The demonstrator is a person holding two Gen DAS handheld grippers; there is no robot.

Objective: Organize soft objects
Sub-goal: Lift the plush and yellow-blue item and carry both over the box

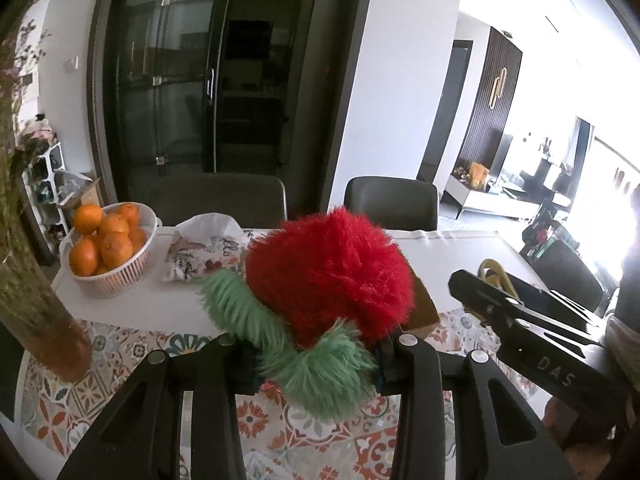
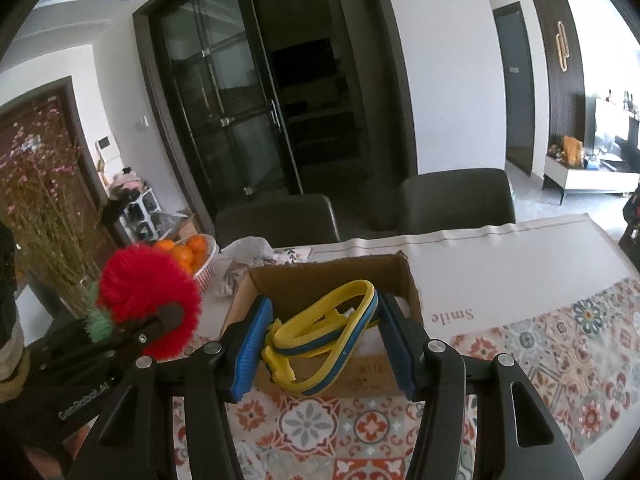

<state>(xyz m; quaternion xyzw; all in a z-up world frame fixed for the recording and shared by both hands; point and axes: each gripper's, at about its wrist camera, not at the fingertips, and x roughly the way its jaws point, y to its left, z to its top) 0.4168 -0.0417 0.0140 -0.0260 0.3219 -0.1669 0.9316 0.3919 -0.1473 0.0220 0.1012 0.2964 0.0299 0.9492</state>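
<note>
Left gripper (image 1: 316, 364) fingers clamped on the fluffy toy's (image 1: 328, 272) green bit, right gripper (image 2: 320, 344) fingers squeezing the yellow-blue band (image 2: 324, 332) btwn them, both lifted off the tabletop (image 2: 500, 272) w/ the cardboard box (image 2: 328, 276) just past the fingertips, prob for dropping in.

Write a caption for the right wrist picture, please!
Right gripper holding a yellow and blue rubber toy above a cardboard box.
</note>
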